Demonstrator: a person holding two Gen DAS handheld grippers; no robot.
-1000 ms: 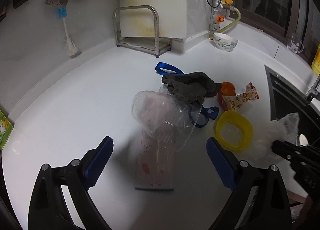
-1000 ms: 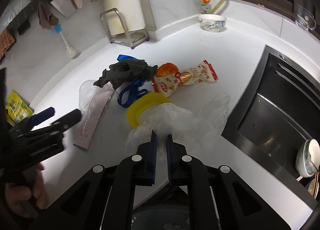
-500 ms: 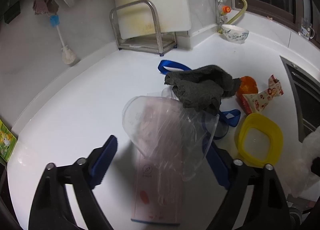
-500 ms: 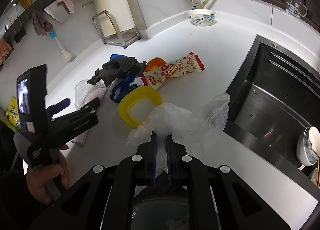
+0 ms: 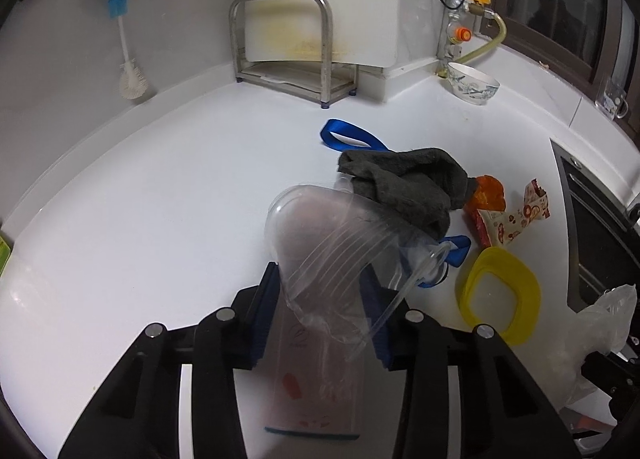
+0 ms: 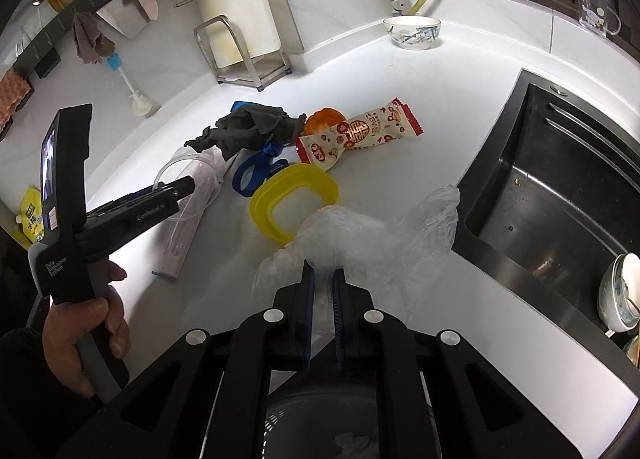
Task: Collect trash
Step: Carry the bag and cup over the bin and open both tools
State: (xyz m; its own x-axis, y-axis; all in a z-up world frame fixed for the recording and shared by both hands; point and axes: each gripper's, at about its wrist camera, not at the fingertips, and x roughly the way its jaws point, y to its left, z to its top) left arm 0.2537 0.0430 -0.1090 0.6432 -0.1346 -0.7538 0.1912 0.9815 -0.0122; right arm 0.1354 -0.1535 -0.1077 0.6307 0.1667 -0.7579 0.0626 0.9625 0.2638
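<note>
Two claws are at work: the left claw (image 5: 320,299) is pinching a clear plastic cup (image 5: 344,243), its blue pads pressed against the cup's ribbed wall, while the right claw (image 6: 323,311) is pressed together on a thin translucent plastic bag (image 6: 360,235). Lying on its side over a flat pinkish packet (image 5: 316,383) on the white tabletop (image 5: 160,219), the cup sits just beside the grey cloth (image 5: 404,183). It looks light, thin and easily crushed, and slick too, so a gentle hold across the ribbed middle seems safest. A yellow lid (image 6: 294,201), an orange wrapper (image 6: 324,119) and a printed snack packet (image 6: 360,133) lie near the cloth.
</note>
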